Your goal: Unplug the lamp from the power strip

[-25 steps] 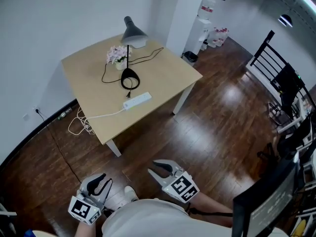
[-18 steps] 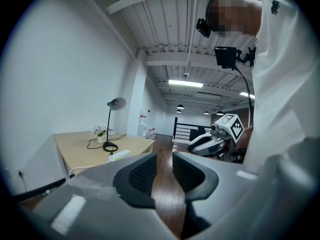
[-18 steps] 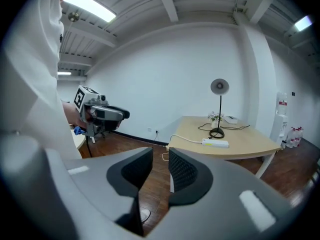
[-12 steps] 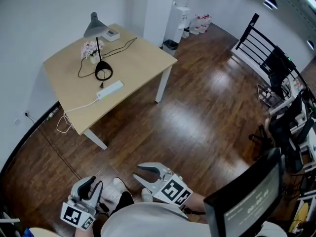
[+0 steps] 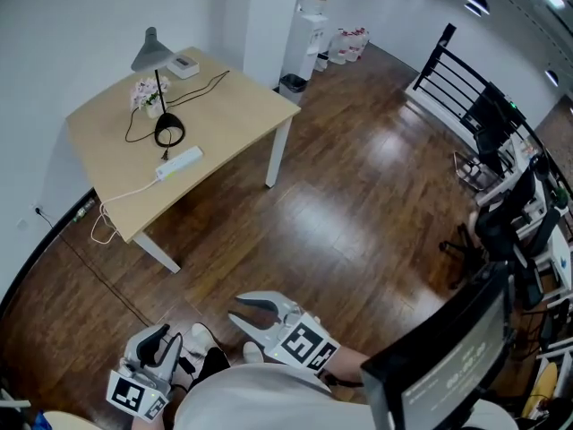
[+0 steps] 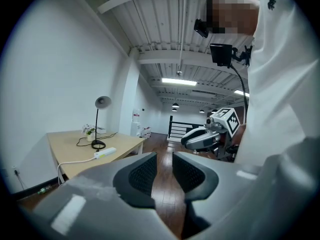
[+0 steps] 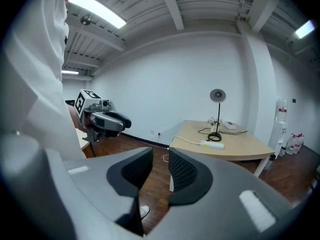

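The grey lamp (image 5: 152,48) stands on the light wooden table (image 5: 233,119) at the head view's upper left, its black base (image 5: 167,134) beside a small flower pot (image 5: 146,92). The white power strip (image 5: 180,162) lies just in front of the base, with the lamp's plug in its near end. Both grippers hang low by my body, far from the table. My left gripper (image 5: 166,340) and right gripper (image 5: 235,309) are open with nothing between their pads. The left gripper view shows the lamp (image 6: 102,102) and strip (image 6: 105,153) in the distance; so does the right gripper view, with the strip (image 7: 212,144) on the table.
A white cable (image 5: 103,227) runs from the strip down to the dark wood floor. A water dispenser (image 5: 313,12) and bin (image 5: 291,86) stand behind the table. A black railing (image 5: 448,70), office chairs (image 5: 510,213) and a monitor (image 5: 448,356) are on the right.
The head view has swung: the table and lamp slid toward the upper left and look smaller. Both grippers stay low by my body, jaws unchanged.
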Tool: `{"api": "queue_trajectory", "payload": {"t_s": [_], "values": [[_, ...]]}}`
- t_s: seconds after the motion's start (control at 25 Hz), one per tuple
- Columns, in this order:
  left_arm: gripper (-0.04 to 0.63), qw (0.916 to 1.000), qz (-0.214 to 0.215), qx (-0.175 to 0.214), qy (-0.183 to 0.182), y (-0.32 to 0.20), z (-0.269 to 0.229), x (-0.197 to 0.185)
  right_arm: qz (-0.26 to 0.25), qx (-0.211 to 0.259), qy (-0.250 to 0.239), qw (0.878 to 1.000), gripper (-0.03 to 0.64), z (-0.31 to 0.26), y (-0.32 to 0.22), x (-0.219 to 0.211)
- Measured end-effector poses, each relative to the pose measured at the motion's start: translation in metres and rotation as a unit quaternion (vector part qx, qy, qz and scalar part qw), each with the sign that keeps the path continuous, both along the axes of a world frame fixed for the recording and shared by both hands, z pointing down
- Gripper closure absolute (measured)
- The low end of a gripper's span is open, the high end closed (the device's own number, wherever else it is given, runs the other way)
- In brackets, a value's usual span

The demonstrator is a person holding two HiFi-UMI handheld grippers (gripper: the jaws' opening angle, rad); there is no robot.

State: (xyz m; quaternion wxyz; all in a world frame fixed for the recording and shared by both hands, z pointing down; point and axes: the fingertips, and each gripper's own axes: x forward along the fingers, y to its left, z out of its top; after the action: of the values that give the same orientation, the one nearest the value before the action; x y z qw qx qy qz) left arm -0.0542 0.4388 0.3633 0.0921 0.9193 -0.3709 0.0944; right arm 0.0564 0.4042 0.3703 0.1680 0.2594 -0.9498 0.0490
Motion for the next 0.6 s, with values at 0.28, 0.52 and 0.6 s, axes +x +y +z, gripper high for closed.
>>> {"api": "queue_trajectory", "payload": {"t_s": [0.28, 0.52, 0.6], "values": [[0.489, 1.0, 0.008, 0.004, -0.001, 0.009, 0.001, 0.012, -0.007, 0.021, 0.003, 1.0, 0.515, -0.009, 0.009, 0.007], [0.489, 0.9999, 0.011, 0.006, -0.001, 0.012, 0.001, 0.012, -0.007, 0.033, 0.009, 0.999, 0.528, -0.013, 0.012, 0.005], [0.489, 0.9999, 0.011, 0.006, -0.003, 0.012, 0.002, 0.01, -0.007, 0.034, 0.009, 0.999, 0.529, -0.013, 0.012, 0.002]]}}
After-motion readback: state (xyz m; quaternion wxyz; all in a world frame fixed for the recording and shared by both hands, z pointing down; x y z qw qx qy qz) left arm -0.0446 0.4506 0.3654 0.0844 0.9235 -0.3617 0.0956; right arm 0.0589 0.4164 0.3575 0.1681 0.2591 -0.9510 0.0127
